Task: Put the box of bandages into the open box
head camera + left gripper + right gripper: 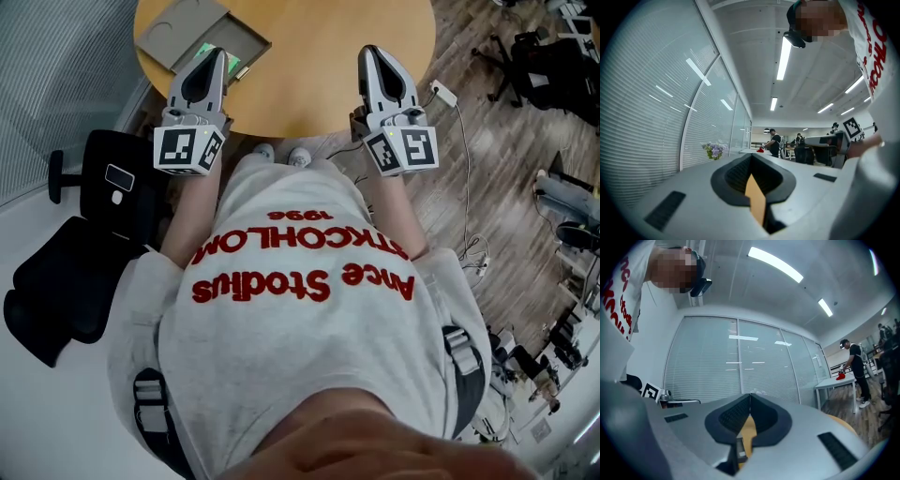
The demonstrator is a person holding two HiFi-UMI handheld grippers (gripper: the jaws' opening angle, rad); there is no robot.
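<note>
A flat open cardboard box (192, 26) lies at the far left of the round wooden table (309, 66). A small green-and-white box (203, 50) shows in it, mostly hidden behind my left gripper (217, 52). That gripper hovers over the box's near edge, its jaws meeting with nothing between them. My right gripper (367, 49) is held over bare wood at the table's right, also shut and empty. Both gripper views point up and outward: the left gripper (751, 156) and the right gripper (750, 395) show jaws pressed together, with only a sliver of wood colour behind them.
A black office chair (75, 253) stands at the left, close to my left arm. A white power strip (442, 93) and cables lie on the wooden floor at the right. A glass wall with blinds (656, 117) runs alongside. A person (855, 369) stands at a far desk.
</note>
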